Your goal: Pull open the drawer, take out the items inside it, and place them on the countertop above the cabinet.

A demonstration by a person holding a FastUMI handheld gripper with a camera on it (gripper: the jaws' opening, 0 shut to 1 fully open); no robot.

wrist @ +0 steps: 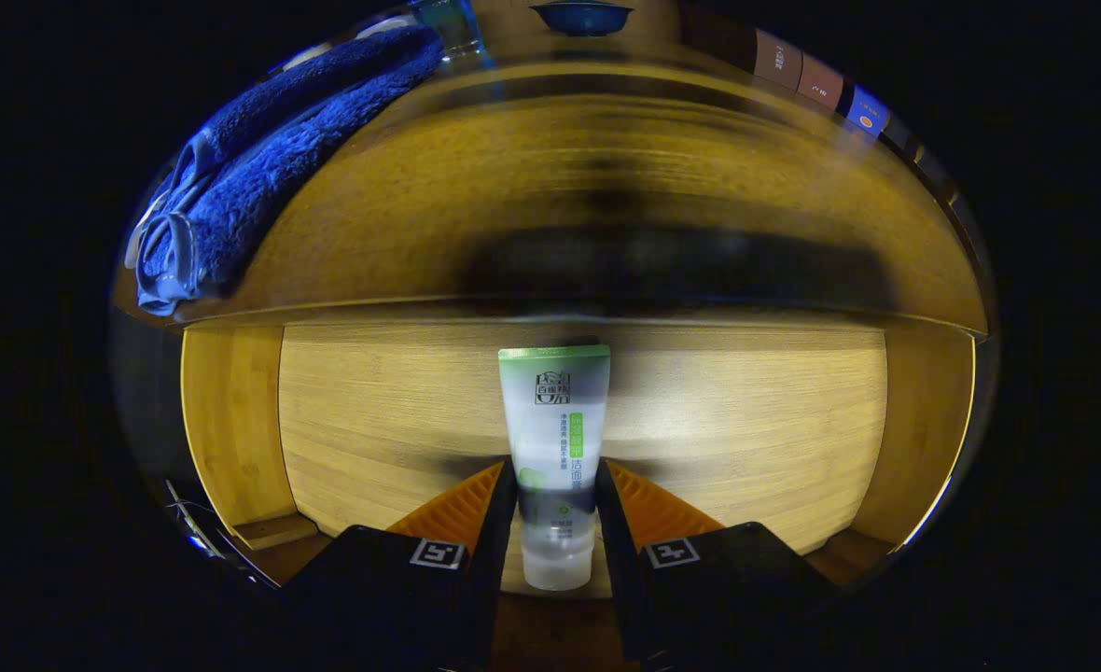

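Note:
A white tube [555, 411] with a green crimped end stands between my fingers, its cap end pointing back toward me. My gripper [556, 474] is shut on the tube, one finger pressing each side of its lower half. Below and behind the tube lies the open bamboo drawer [746, 420], whose bare floor and side walls I can see. The wooden countertop [532, 168] of the cabinet stretches beyond and above the drawer, blurred along its front edge.
A folded blue towel [271, 149] lies on the countertop's left part. A dark blue bowl [581, 17] sits at the far back, a clear glass thing [452, 23] to its left. Several boxes or books [812, 75] line the back right.

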